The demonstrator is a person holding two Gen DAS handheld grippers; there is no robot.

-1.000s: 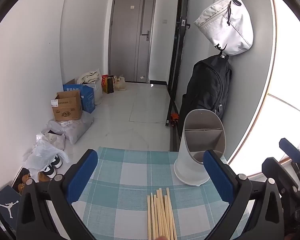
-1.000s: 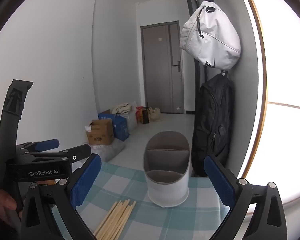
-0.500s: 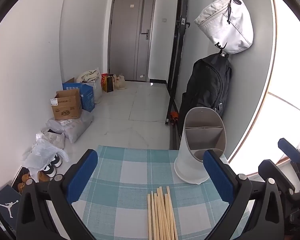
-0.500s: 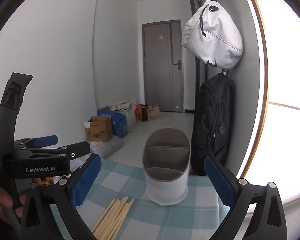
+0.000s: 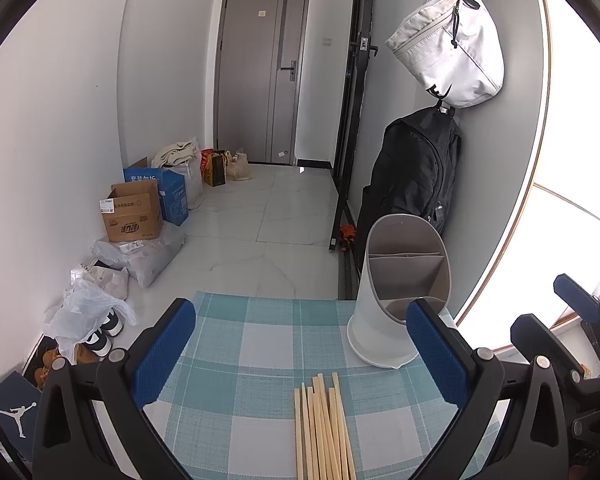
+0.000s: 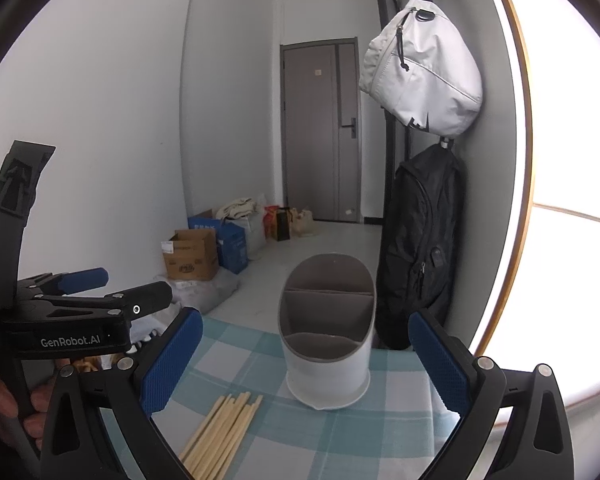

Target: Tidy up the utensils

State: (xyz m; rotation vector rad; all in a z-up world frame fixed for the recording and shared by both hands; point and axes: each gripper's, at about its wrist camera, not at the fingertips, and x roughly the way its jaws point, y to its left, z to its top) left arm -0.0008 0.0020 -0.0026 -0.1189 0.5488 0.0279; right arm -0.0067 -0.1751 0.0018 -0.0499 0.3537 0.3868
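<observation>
- Left wrist view: the left gripper (image 5: 300, 356) is being held low over a table covered by a woven cloth (image 5: 256, 344) checked in teal and white, its two fingers being kept wide apart with nothing between them; the blue pads (image 5: 162, 354) are showing a fine dimpled texture.
- A bundle of thin, pale wooden chopsticks (image 5: 324, 432) is being seen lying flat on the cloth between the fingers, running off the lower edge.
- A tall oval holder (image 5: 396, 300) of smooth white plastic with a grey divided inside is being seen standing upright on the cloth beyond the chopsticks, to their right and apart from them.
- Only here, part of the right gripper (image 5: 572, 320) is being shown at the right edge, along with shoes and plastic bags on the pale tiled floor.
- Right wrist view: the right gripper (image 6: 306, 360) is being held level above the cloth (image 6: 236, 344), its fingers spread wide and empty.
- The holder (image 6: 326, 344) is being framed between them, its compartments seen as empty; the chopsticks (image 6: 220, 428) are lying to its lower left.
- Only here, the left gripper (image 6: 100, 288) is being shown from the side, marked "GenRobot.AI", with a hand (image 6: 4, 408) gripping its handle at the lower left.
</observation>
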